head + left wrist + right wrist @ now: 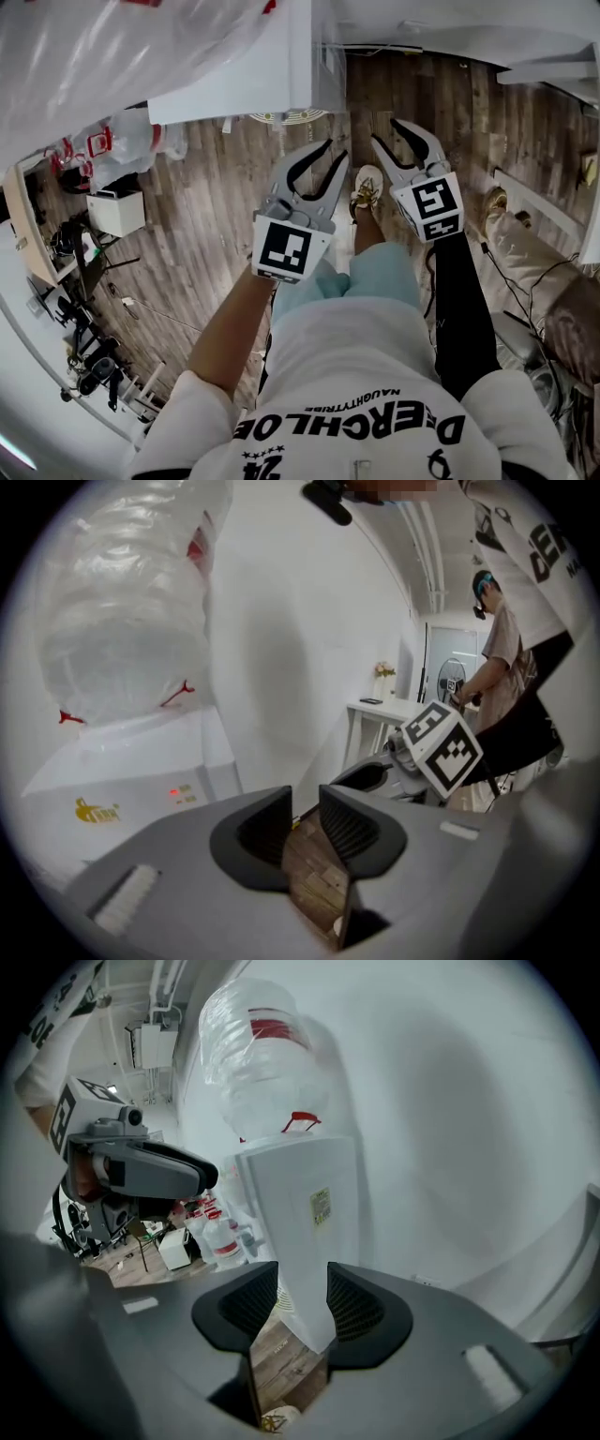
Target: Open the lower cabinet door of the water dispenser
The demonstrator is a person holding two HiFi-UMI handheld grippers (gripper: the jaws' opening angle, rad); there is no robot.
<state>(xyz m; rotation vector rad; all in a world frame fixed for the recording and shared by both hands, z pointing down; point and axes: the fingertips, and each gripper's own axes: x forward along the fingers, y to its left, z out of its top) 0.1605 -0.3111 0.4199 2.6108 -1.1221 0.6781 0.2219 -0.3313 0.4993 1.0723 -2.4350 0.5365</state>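
In the head view both grippers are held out in front of the person, over the wood floor (206,234). The left gripper (336,150) and right gripper (386,131) sit side by side, each with its jaws apart and nothing in them. The white dispenser (234,84) stands just ahead of them, seen from above, with the bottle (94,47) on top. Its lower door is hidden under the top from here. A shoe (367,186) shows between the grippers. A second person's legs (525,253) are at the right edge.

In the left gripper view the left gripper (305,799) has its jaws partly apart, with only floor showing in the gap. The dispenser (141,771) is to the left, clear of the jaws, showing its upper front with a red light (173,792) and the bottle (122,621) above. The door cannot be made out. The right gripper's cube (441,747) is at the right, with a white table (384,710) behind it.

In the right gripper view the right gripper (302,1274) also gapes empty. The dispenser (300,1222) stands beyond the gap, not touched, its side label (322,1206) facing the camera and the bottle (262,1054) on top. The left gripper (141,1171) is at the left, with spare bottles (211,1232) on the floor behind.
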